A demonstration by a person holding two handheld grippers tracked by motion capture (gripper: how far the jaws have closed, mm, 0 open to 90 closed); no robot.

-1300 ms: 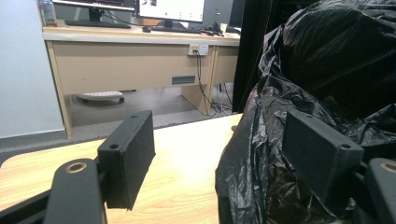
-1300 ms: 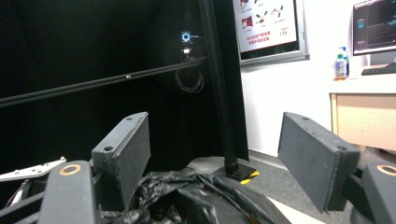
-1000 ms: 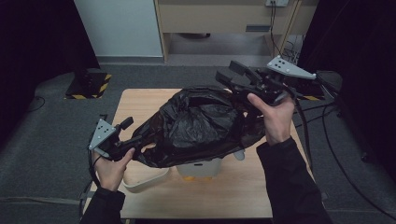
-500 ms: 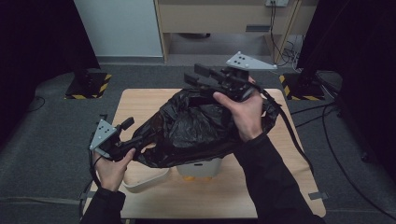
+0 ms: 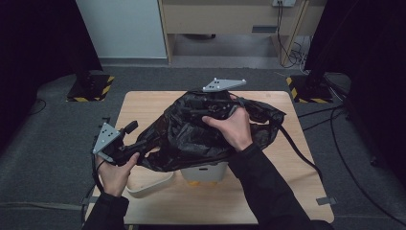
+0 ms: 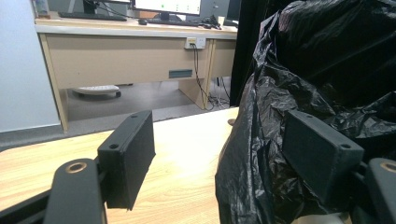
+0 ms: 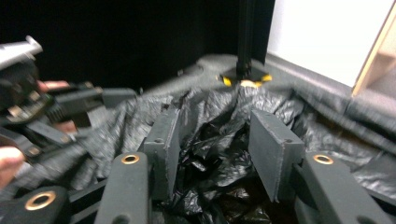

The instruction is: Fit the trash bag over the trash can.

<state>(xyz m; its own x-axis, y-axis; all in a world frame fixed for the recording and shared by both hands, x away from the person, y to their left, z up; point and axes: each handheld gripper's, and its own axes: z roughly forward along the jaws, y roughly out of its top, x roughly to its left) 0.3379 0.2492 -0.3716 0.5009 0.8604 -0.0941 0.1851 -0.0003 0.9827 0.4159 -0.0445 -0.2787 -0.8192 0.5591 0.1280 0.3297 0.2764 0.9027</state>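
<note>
A white bin [image 5: 205, 171] stands near the table's [image 5: 143, 103] front edge, a pale curved lid [image 5: 148, 183] flat beside it. The crinkled, glossy black bag [image 5: 191, 139] is draped over the bin, hiding most of it, and billows toward the table's middle.

The left gripper [image 5: 125, 143] sits at the bag's left edge. Its jaws stand wide apart, with a fold of plastic lying against one pad [image 6: 322, 154] and bare wood before the other.

Farther back, the right gripper [image 5: 198, 109] is sunk into the bag's top. Its jaws have just been closing and now stand about half apart, crumpled plastic bunched between the pads [image 7: 275, 144], not clearly pinched.
</note>
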